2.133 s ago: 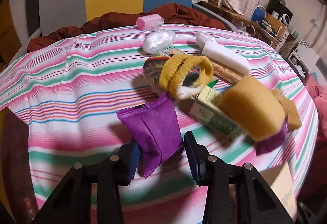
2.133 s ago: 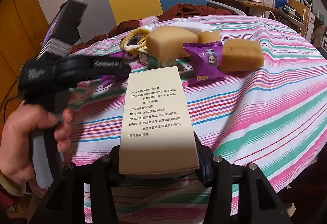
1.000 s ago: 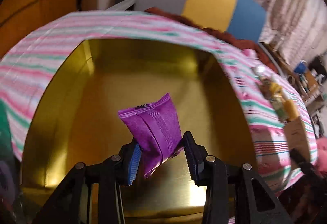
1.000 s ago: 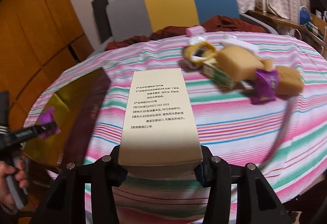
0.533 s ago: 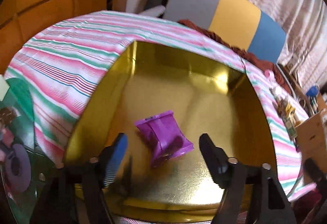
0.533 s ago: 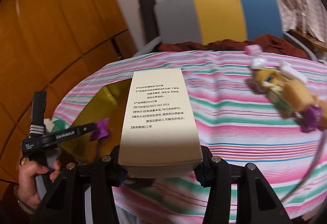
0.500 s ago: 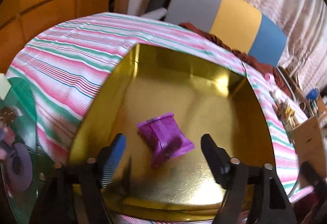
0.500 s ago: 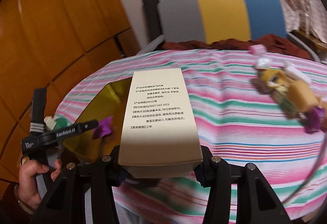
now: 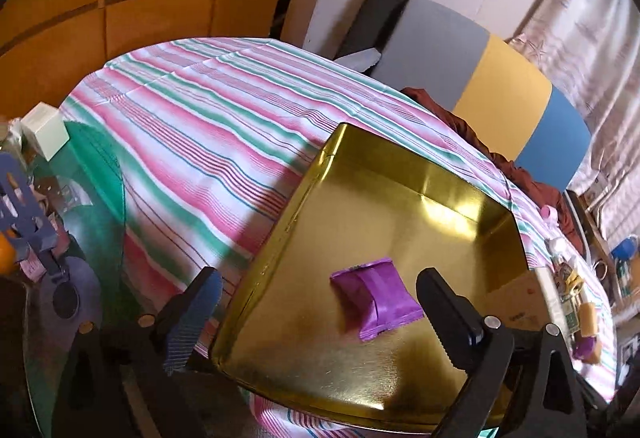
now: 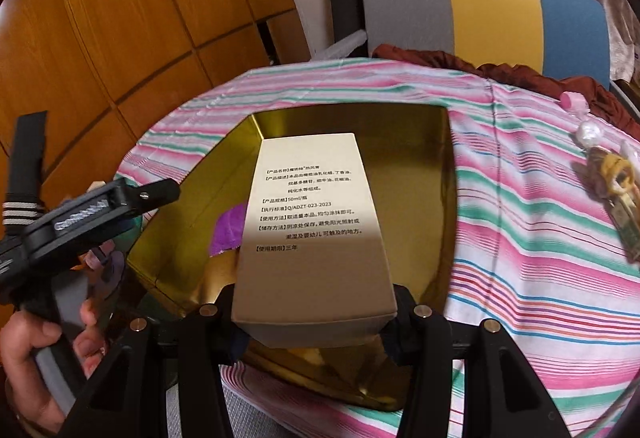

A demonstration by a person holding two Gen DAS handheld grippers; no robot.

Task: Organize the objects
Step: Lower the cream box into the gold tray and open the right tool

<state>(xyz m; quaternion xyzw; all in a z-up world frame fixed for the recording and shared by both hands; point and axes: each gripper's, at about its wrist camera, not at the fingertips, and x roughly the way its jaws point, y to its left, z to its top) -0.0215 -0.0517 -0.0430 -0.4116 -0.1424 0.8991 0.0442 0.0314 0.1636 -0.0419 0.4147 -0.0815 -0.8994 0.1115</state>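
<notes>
Left gripper (image 9: 316, 312): we are opening its jaws wide, and nothing is between the pads now. One second ago it was pinching the purple packet.
Purple packet (image 9: 376, 298): it is released and lies flat on the floor of the gold tray (image 9: 304, 206), loose from both fingers. In the right wrist view we see only a purple corner of it (image 10: 229, 228) behind the box.
Gold tray: it sits near the edge of the striped tablecloth (image 9: 208, 142). Apart from the packet its floor looks bare.
Right gripper (image 10: 314, 312): it is clenched on the cream box (image 10: 312, 222), one pad on each side of the near end. The box has printed text on top and now hangs over the tray; a second ago it was over the cloth.
Left hand (image 10: 36, 362): visible at the left edge of the right wrist view, it grips the handle of the left tool beside the tray.
Meaning for the task: we judge that the first item is put away and the box is next.
Remaining items (image 10: 618, 194): a small pile waits far to the right on the cloth, well apart from the tray.
Care point: we think the box should land beside the packet, not on it.
</notes>
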